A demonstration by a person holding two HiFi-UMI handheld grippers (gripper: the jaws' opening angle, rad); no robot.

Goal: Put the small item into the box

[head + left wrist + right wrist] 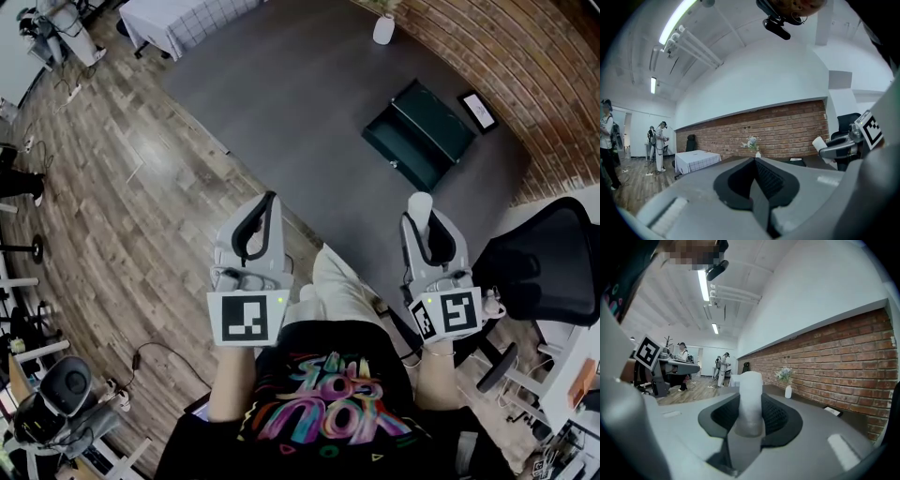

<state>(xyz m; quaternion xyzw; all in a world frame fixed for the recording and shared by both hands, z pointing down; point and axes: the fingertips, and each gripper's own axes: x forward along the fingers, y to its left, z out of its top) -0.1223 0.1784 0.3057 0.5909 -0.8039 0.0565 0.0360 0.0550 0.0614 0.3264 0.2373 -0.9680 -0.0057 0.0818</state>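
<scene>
Over grey carpet point(309, 103), right gripper point(422, 220) clamps the white roll point(751, 394).

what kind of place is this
Probably an open-plan office or lab space: a long brick wall, wood floor with a grey carpet, and a black office chair.

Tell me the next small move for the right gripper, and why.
Probably carry the right gripper forward toward the open dark green box on the grey carpet. Its jaws are clamped on the small white cylindrical item, and the box lies well ahead of it, so the item cannot be dropped in yet.
</scene>
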